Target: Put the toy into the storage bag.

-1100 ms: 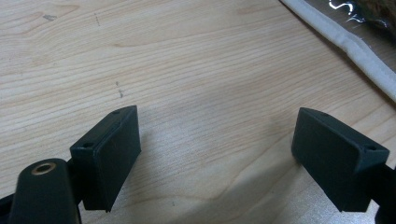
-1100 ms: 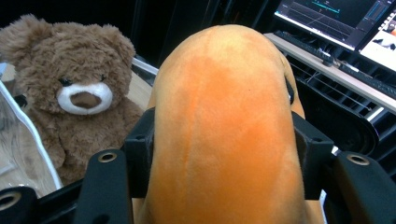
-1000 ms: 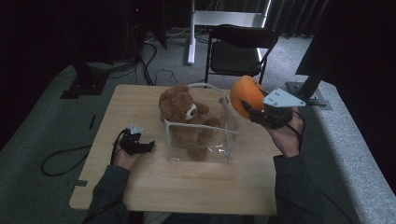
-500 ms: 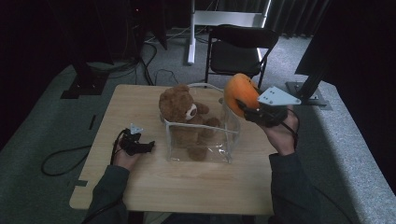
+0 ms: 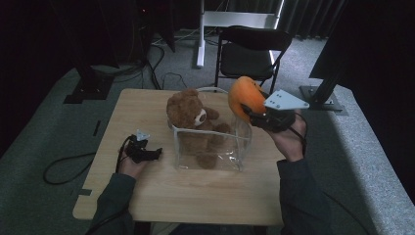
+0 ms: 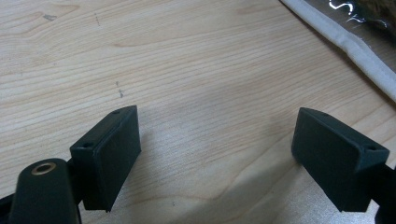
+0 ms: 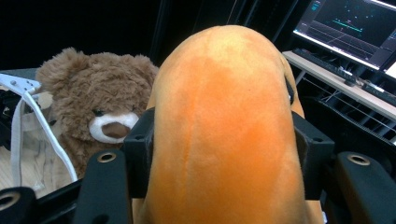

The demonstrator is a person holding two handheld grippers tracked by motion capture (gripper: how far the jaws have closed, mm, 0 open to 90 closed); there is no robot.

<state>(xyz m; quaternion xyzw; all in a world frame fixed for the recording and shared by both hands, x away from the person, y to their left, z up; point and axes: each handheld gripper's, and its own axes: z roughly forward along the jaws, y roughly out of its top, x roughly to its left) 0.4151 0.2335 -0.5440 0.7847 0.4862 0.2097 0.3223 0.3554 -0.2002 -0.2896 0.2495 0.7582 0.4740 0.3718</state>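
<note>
The left gripper [image 5: 147,152] rests on the worktop [image 5: 205,196] left of the clear bag [image 5: 211,147], jaws wide and empty. The right gripper's [image 5: 252,113] jaws clamp the orange plush toy [image 5: 244,95] above the bag's right rim, hiding its lower end. Since earlier, the toy has shifted left toward the teddy bear [image 5: 188,110].

Probably lab – monitors [image 7: 355,32], camera stands [image 5: 325,90].

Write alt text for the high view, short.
Over a wooden table, the right gripper holds an orange plush toy above the rim of a clear bag with a brown teddy bear sitting in it. The left gripper rests on the table left of the bag.
</note>
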